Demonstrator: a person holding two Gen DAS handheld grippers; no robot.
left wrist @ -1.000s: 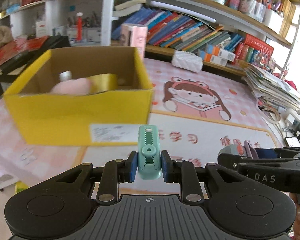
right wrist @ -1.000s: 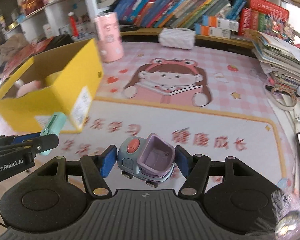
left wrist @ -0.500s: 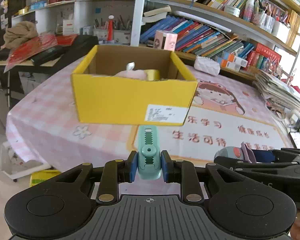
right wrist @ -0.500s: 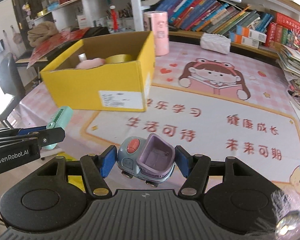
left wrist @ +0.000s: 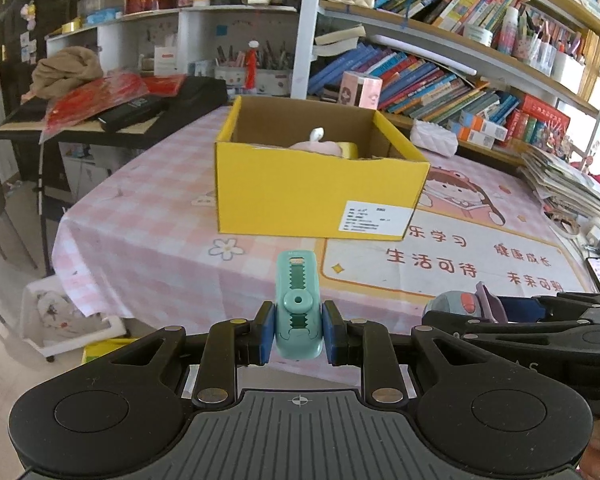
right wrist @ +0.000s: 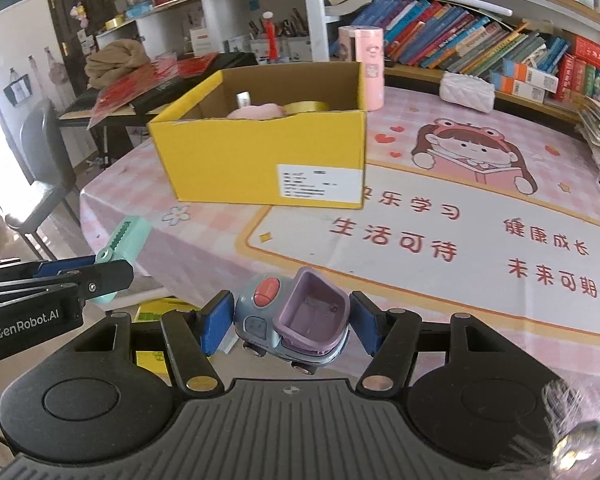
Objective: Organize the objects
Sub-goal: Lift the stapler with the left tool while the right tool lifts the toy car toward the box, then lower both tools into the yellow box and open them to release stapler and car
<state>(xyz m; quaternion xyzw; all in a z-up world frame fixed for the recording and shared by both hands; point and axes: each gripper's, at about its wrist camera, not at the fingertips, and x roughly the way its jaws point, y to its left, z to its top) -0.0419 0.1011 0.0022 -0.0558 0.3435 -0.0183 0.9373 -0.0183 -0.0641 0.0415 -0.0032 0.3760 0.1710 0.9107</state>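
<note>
Left gripper (left wrist: 298,334) clamps a green clip (left wrist: 298,308); right gripper (right wrist: 292,324) clamps a toy truck (right wrist: 290,320). Both hang off the table edge, short of the yellow box (right wrist: 260,168). Risk: the truck sits skewed and may slip free; early release drops either to the floor.

Left gripper (left wrist: 299,334): black linkage body, blue finger pads (left wrist: 265,334), brass-coloured pivot screws, ribbed grey housing with crosshair mark. Right gripper (right wrist: 291,322): same build. White "GenRobot.AI" lettering on the left gripper's side.
</note>
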